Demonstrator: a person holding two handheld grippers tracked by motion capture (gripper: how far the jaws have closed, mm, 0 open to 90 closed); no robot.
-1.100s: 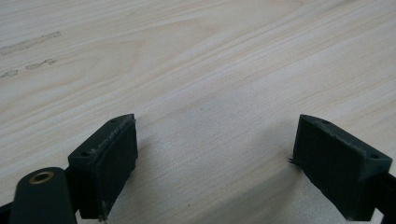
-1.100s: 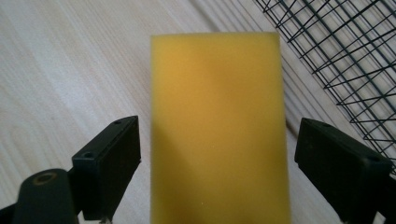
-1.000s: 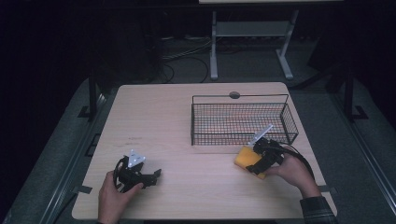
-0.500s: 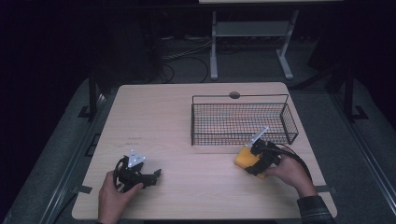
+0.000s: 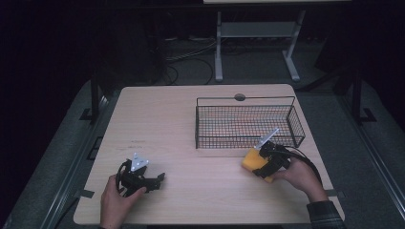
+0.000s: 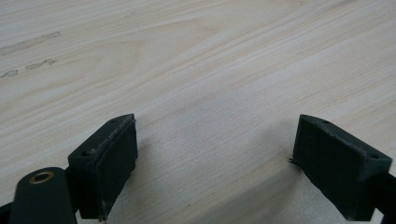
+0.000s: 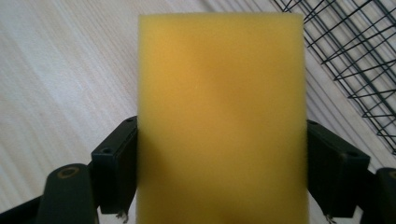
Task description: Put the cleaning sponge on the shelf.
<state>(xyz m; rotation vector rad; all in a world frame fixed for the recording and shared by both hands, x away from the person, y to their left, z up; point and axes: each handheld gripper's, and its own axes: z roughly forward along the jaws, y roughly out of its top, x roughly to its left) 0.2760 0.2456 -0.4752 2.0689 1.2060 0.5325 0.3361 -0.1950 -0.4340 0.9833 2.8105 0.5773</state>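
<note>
On the wooden table point(image 5: 181, 119), the wire basket point(image 5: 248, 125) stood at the far right, with the yellow sponge point(image 5: 254, 161) on the tabletop just in front of its near wall. The right gripper point(image 5: 268, 161) had just been closing its jaws, and the sponge point(image 7: 222, 121) sat between them; both pads met its sides, judged a light grip with little squeeze visible. This suggested the pick-up was underway, lifting into the basket remaining. The left gripper point(image 5: 155, 180) rested well apart at the near left, jaws wide and empty.
</note>
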